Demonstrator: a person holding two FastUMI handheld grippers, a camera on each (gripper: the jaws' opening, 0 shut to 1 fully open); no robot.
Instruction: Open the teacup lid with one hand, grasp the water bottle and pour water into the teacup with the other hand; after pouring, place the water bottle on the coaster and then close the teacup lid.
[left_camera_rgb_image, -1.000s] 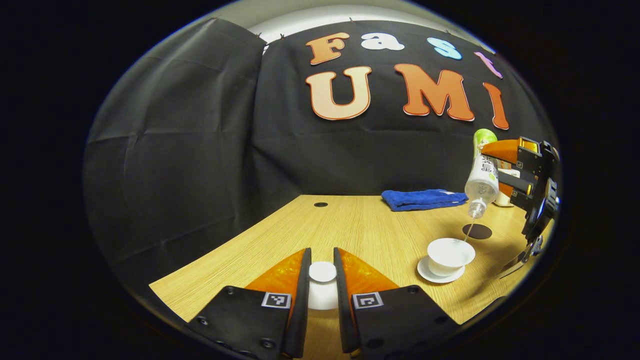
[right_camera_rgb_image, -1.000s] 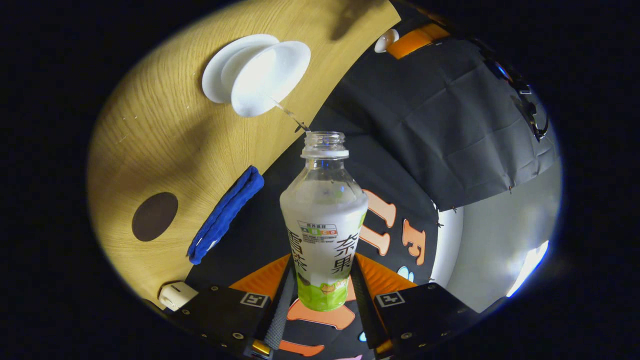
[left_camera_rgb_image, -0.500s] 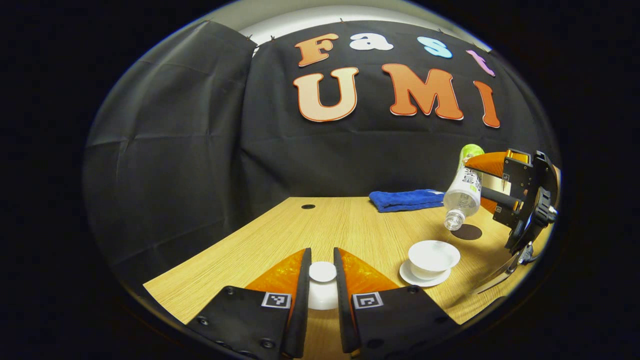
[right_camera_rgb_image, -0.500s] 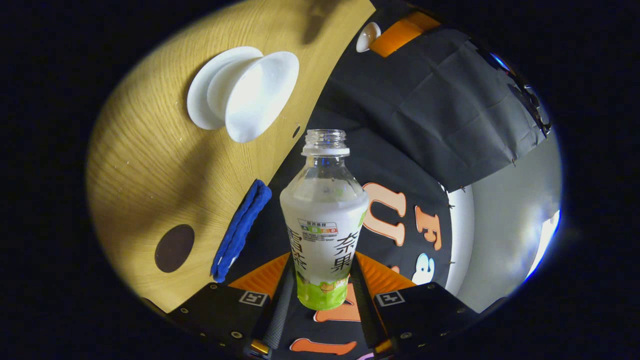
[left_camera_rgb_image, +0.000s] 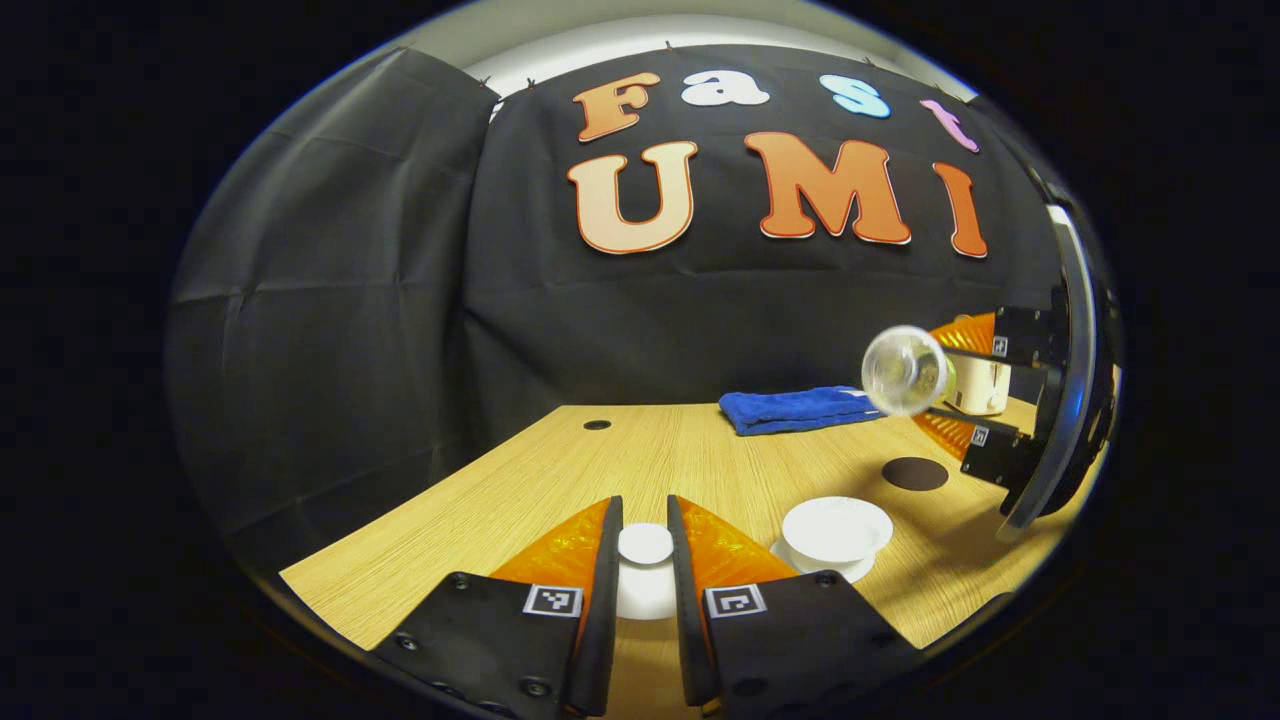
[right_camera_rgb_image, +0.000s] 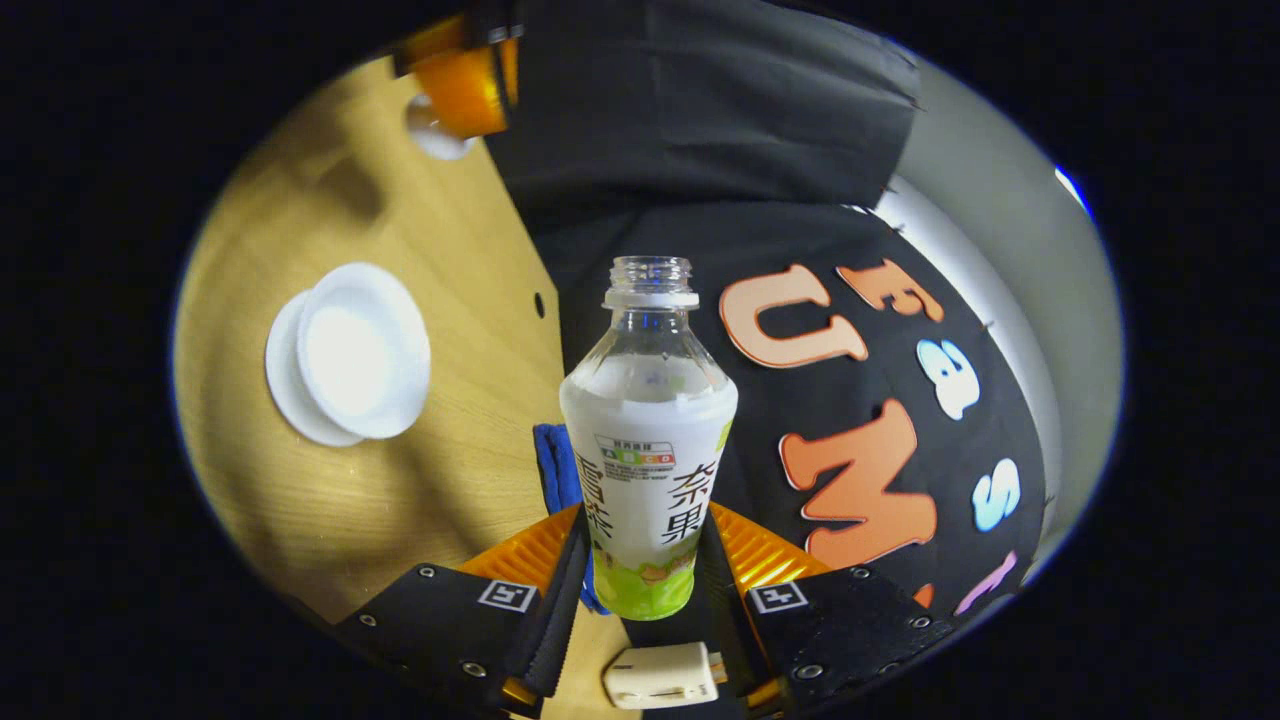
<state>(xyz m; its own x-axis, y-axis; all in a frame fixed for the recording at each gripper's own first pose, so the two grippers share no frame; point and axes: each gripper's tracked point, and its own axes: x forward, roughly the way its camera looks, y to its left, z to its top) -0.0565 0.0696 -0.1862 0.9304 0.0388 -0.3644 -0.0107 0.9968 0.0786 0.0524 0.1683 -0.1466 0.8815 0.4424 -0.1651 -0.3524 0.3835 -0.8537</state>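
My left gripper (left_camera_rgb_image: 645, 545) is shut on the white teacup lid (left_camera_rgb_image: 645, 543), held over the table's near part. The white teacup (left_camera_rgb_image: 836, 526) stands uncovered on its saucer (left_camera_rgb_image: 806, 559), just right of that gripper. My right gripper (right_camera_rgb_image: 643, 560) is shut on the water bottle (right_camera_rgb_image: 648, 450), which has no cap. In the left gripper view the bottle (left_camera_rgb_image: 905, 370) lies about level in the air, its mouth turned toward the camera, above and right of the cup. The dark round coaster (left_camera_rgb_image: 915, 473) lies on the table beyond the cup. In the right gripper view the cup (right_camera_rgb_image: 362, 350) sits at the left.
A folded blue cloth (left_camera_rgb_image: 795, 408) lies at the back of the wooden table (left_camera_rgb_image: 660, 455). A small white box (left_camera_rgb_image: 975, 385) stands behind the bottle, and shows too at the bottom of the right gripper view (right_camera_rgb_image: 660, 677). A small dark hole (left_camera_rgb_image: 597, 424) marks the table's far left.
A thin stream ran from the bottle into the cup one second ago. The stream has stopped, and the right gripper has swung the bottle up from steeply tilted to about level, away from the cup.
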